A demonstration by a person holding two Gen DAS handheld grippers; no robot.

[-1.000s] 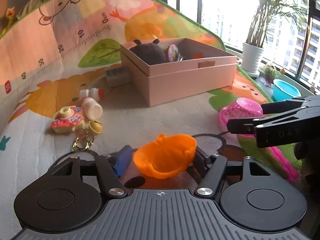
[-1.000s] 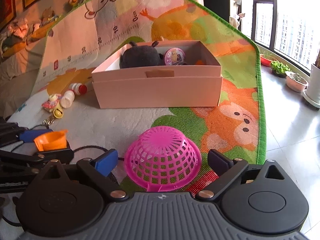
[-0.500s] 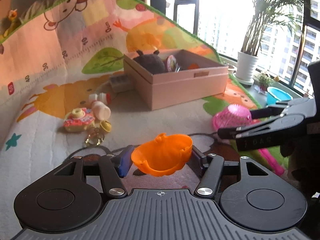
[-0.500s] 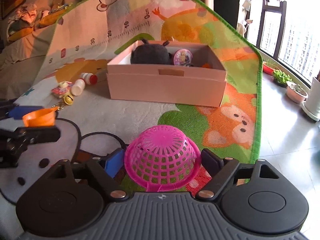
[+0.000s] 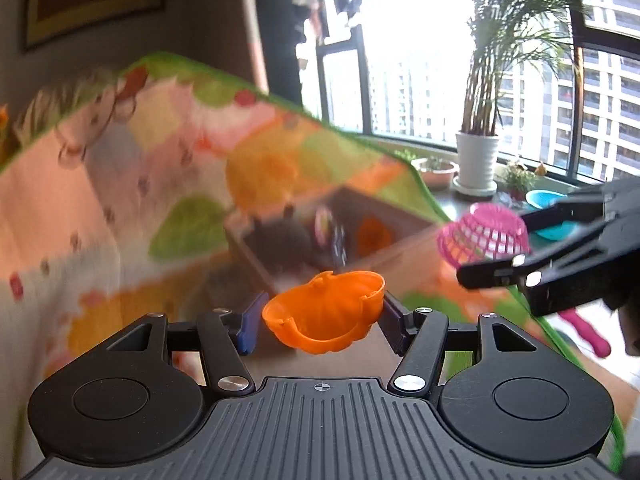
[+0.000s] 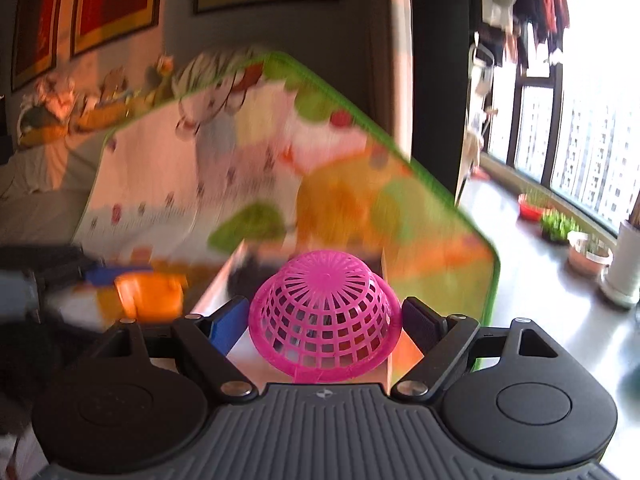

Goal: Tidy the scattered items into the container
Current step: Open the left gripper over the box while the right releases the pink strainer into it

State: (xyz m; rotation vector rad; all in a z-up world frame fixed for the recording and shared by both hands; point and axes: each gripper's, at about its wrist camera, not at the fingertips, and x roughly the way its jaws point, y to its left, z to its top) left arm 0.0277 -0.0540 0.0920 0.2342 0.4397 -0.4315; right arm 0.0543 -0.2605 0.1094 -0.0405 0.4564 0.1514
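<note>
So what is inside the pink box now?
In the blurred left wrist view, the pink box holds a dark plush toy, a round pink item and something orange. Its floor beneath them is hidden.

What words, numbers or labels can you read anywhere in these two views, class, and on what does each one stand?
None can be read.
Play mat: a row of small marks runs along its ruler strip, too blurred to read.
Right gripper: no lettering can be made out on its side.
Orange bowl: no text.
Pink basket: no text.
</note>
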